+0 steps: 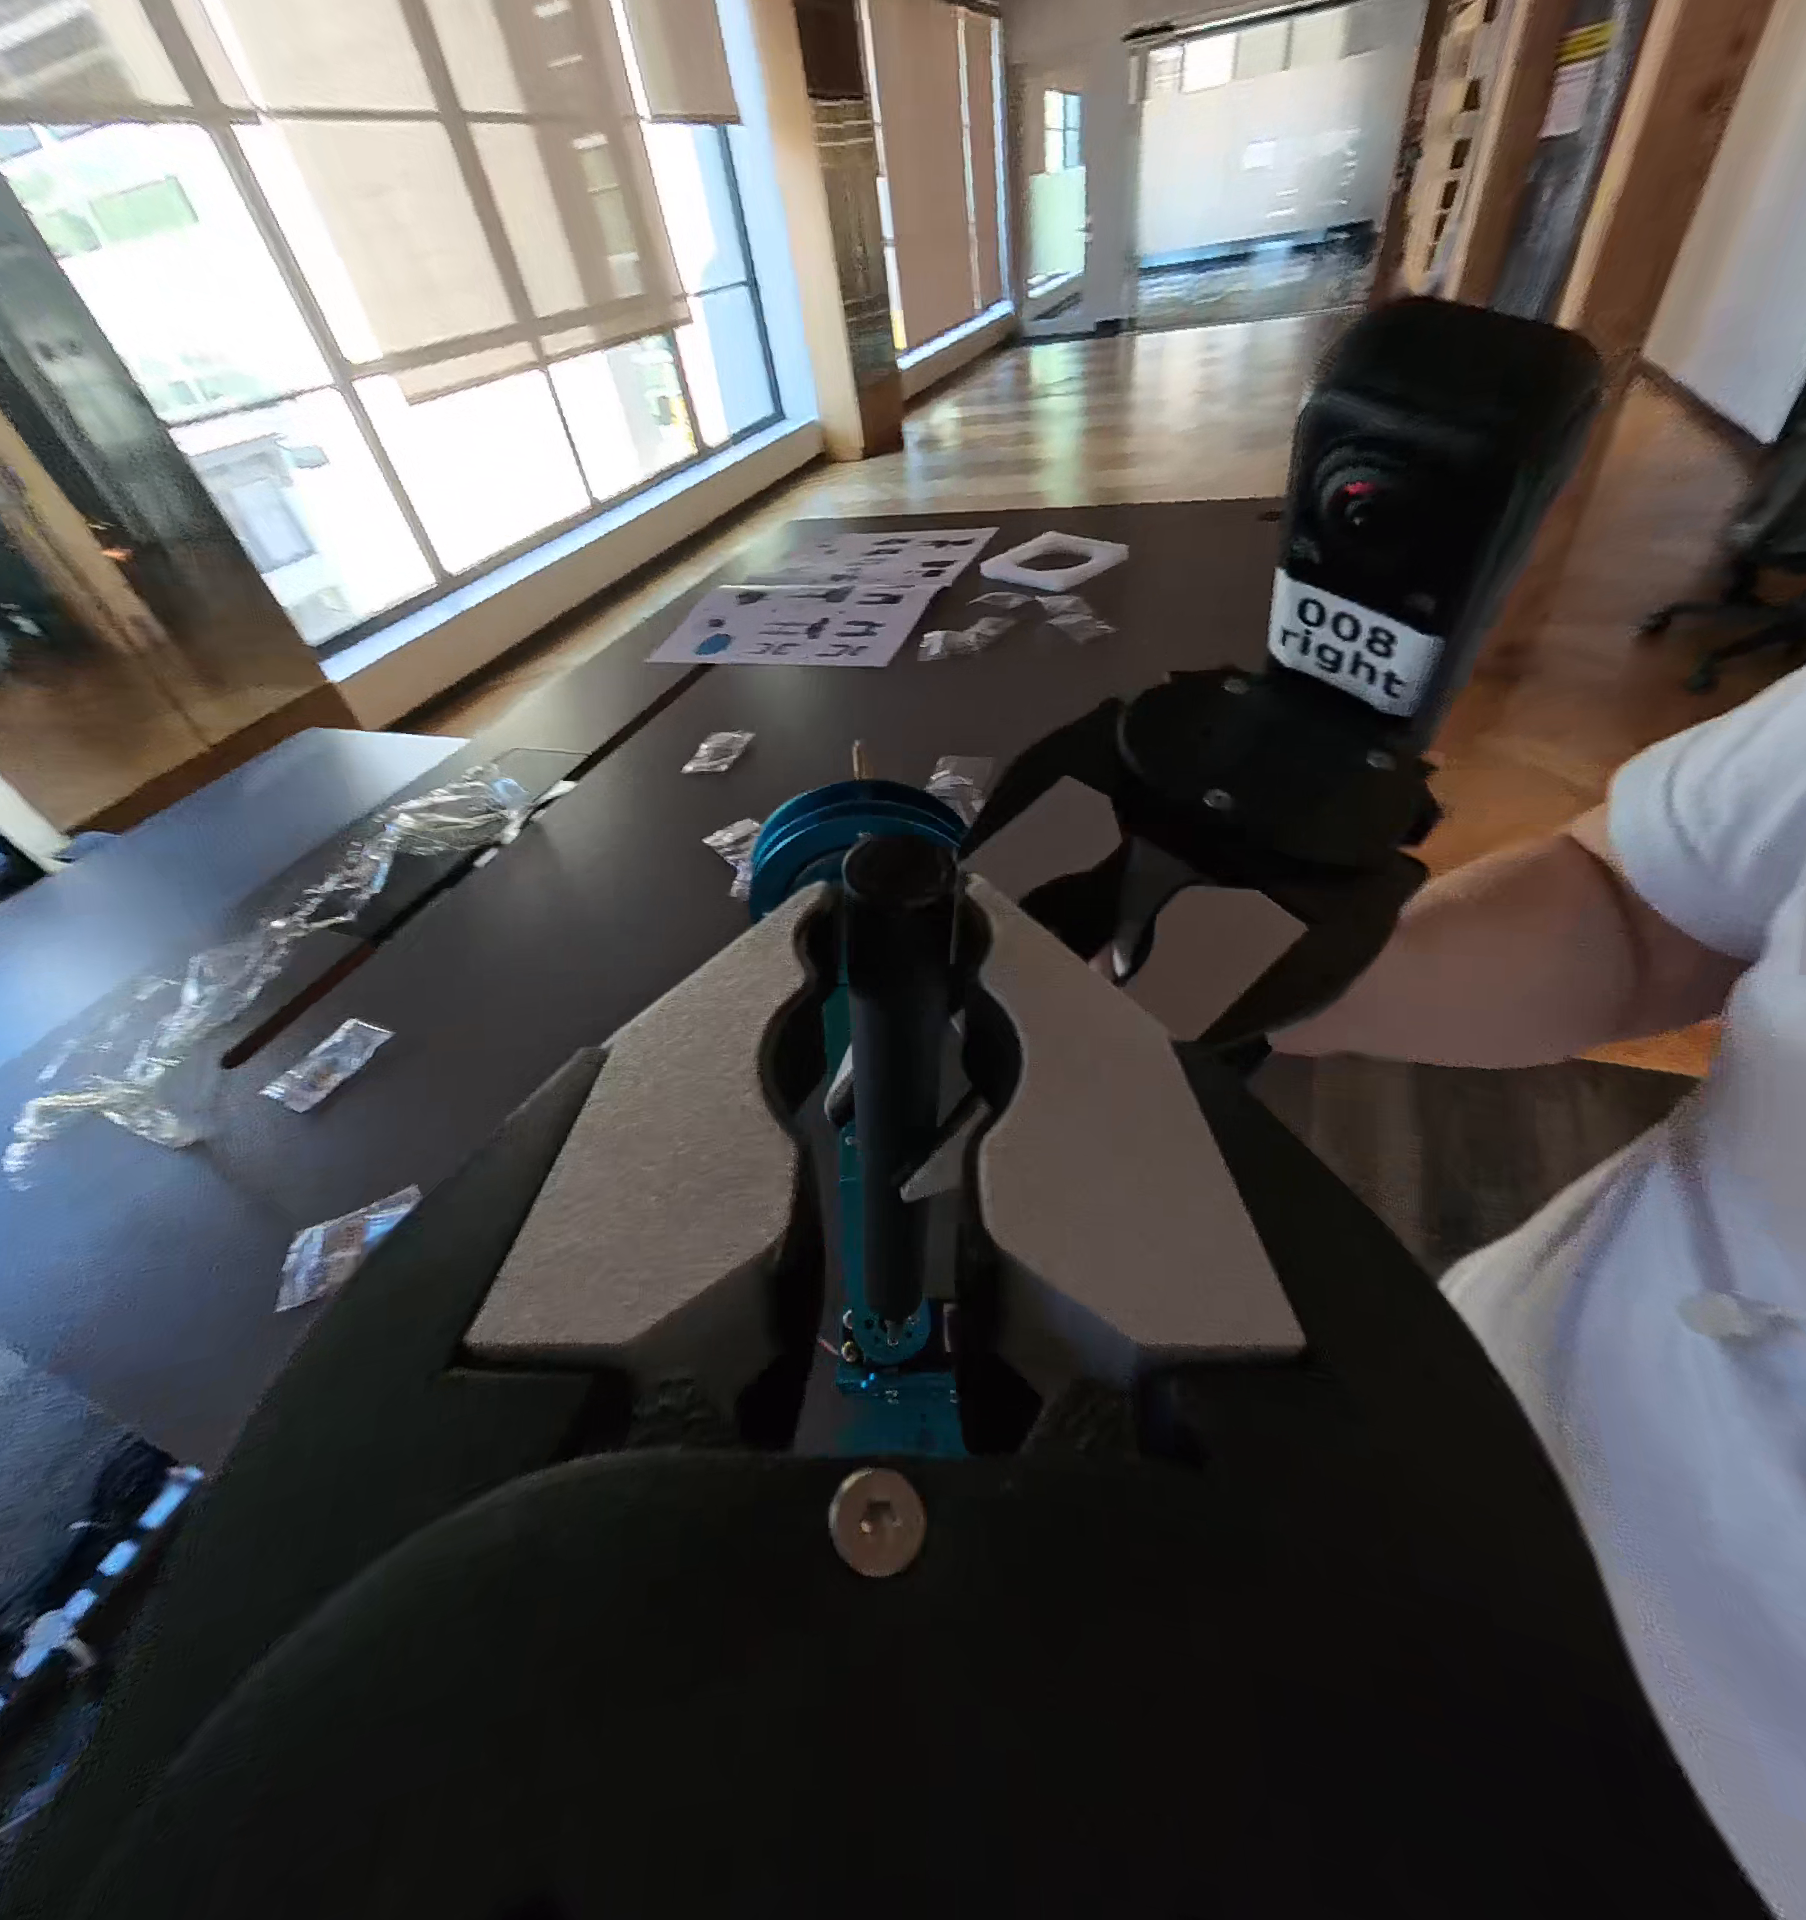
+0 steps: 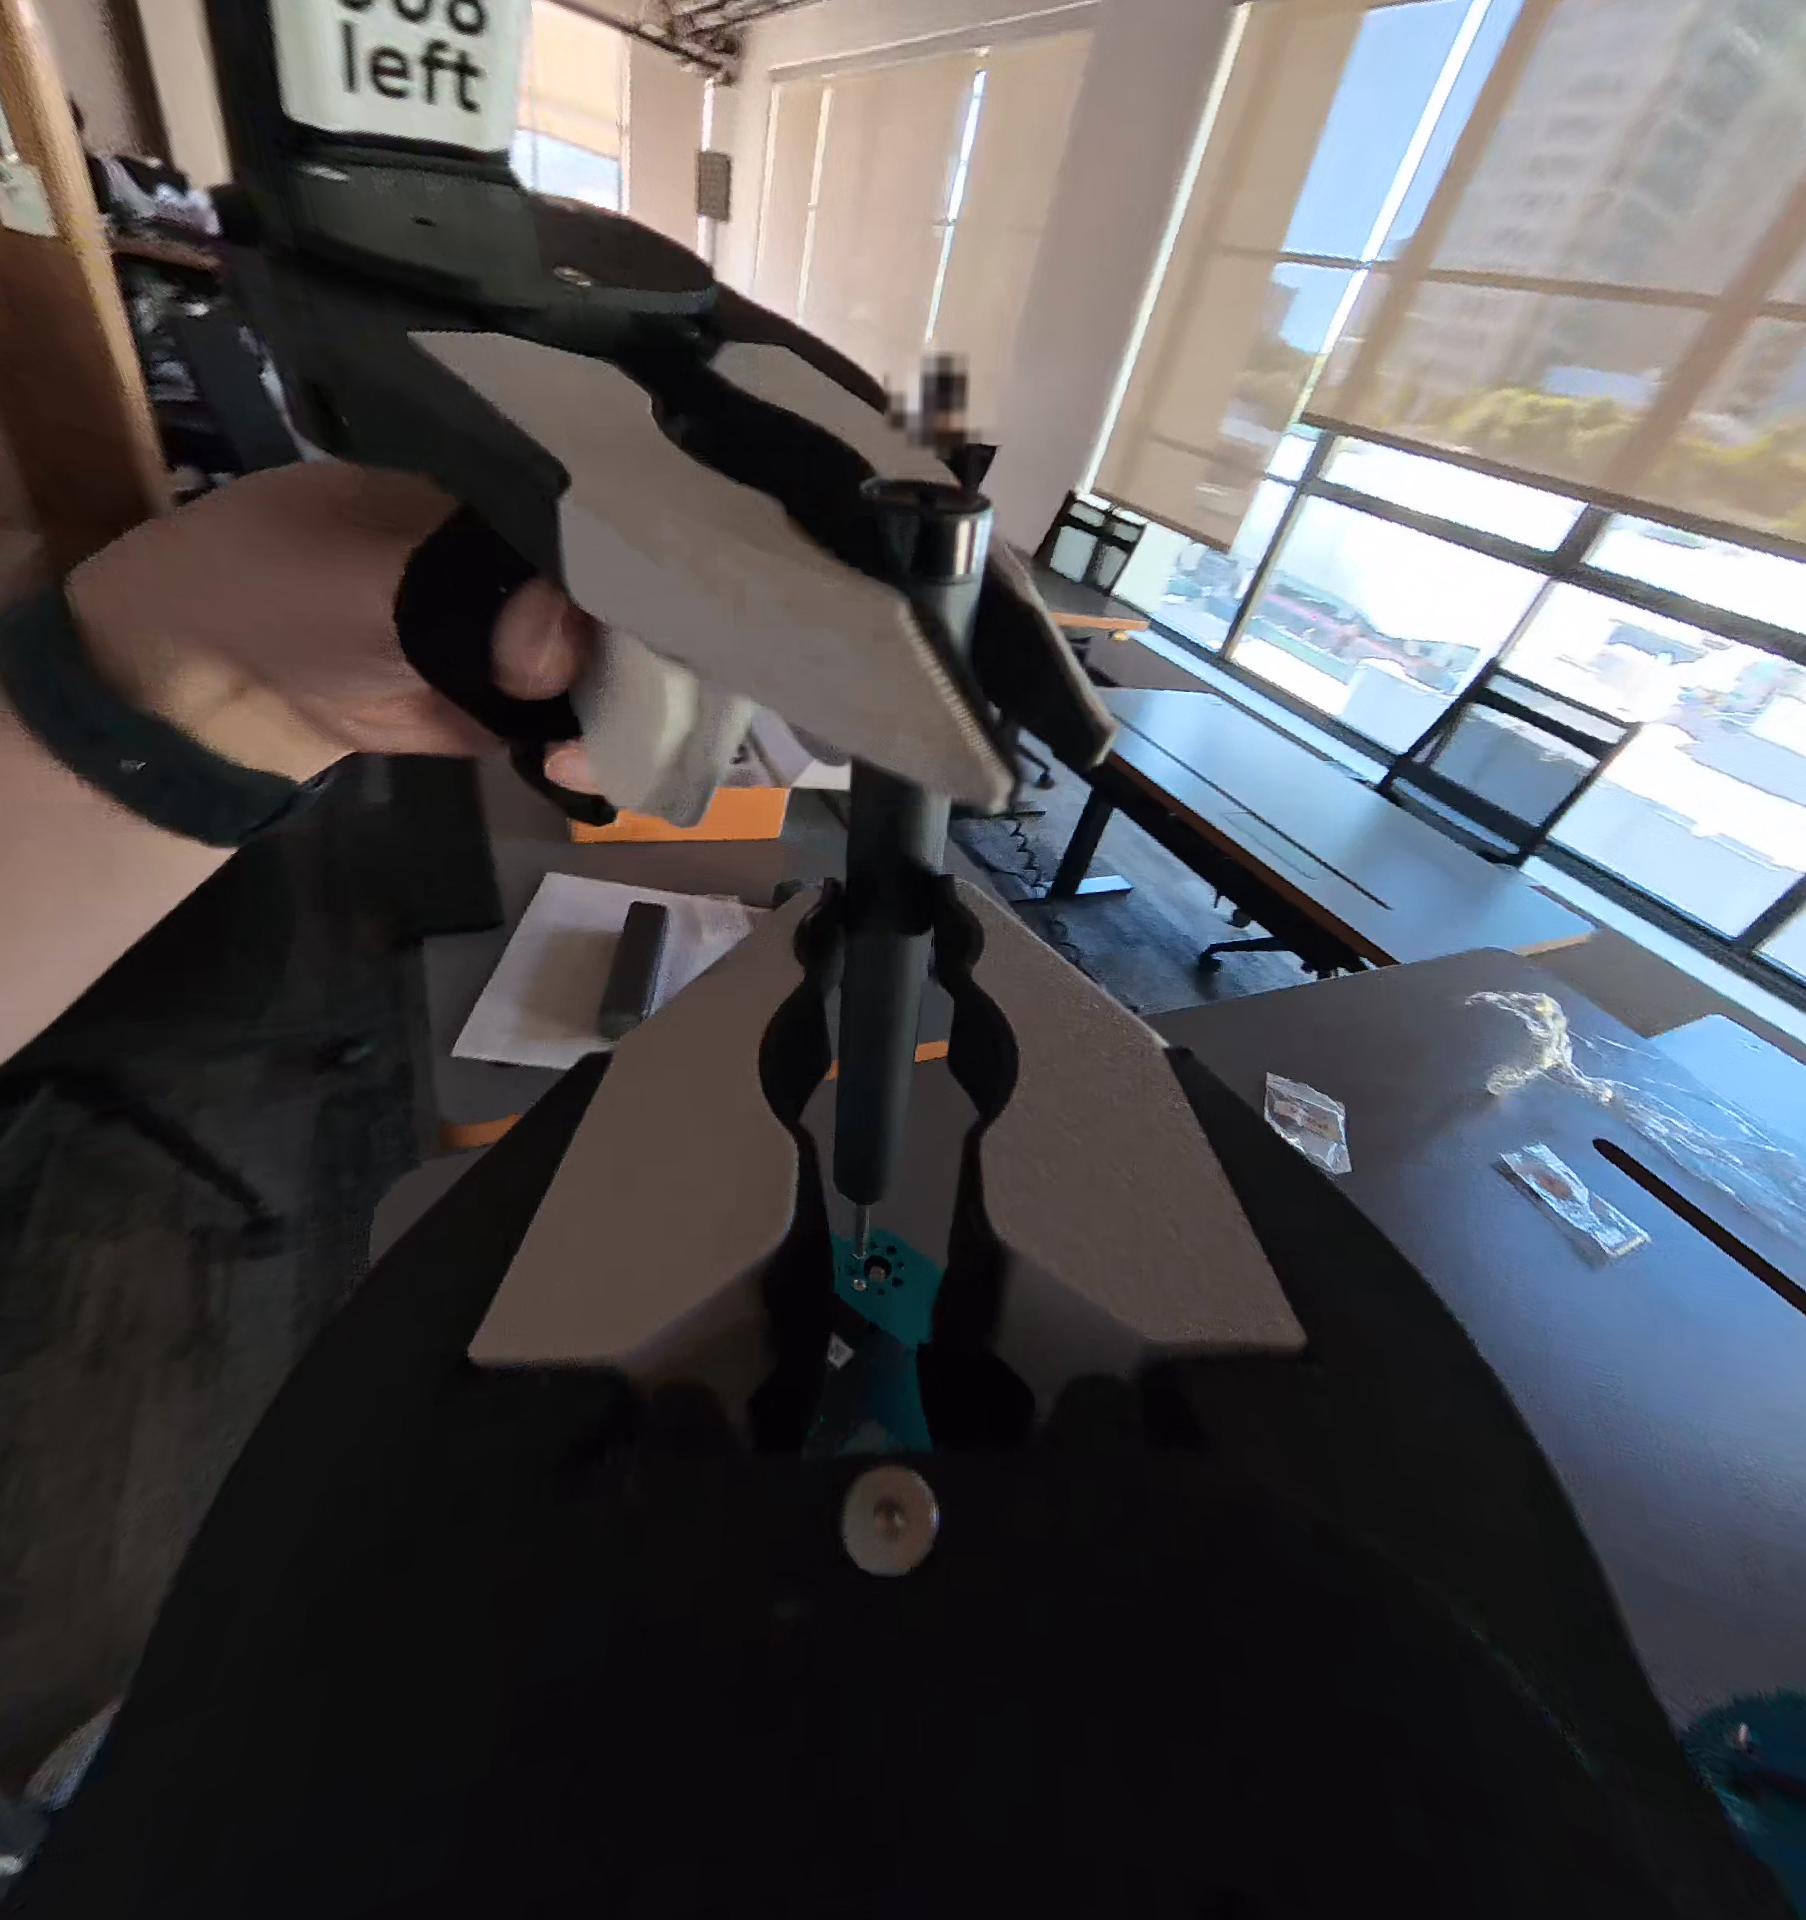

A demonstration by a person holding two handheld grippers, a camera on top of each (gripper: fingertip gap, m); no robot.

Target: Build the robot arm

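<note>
On my left wrist camera, my left gripper (image 1: 894, 925) is clamped on a black screwdriver (image 1: 891, 1060) running back along the fingers, its tip on a teal part (image 1: 883, 1351). A teal wheel (image 1: 826, 842) sits just past the fingertips above the dark table (image 1: 587, 831), which carries clear packets (image 1: 327, 1060) and printed sheets (image 1: 805, 618). My right gripper (image 1: 1138, 935) hangs to the right.

On my right wrist camera, the left gripper (image 2: 961, 665) squeezes the screwdriver (image 2: 883, 1039) below its cap, and the shaft drops between my right gripper's (image 2: 883, 914) fingers onto the teal part (image 2: 878, 1278). I cannot tell whether those fingers grip anything.
</note>
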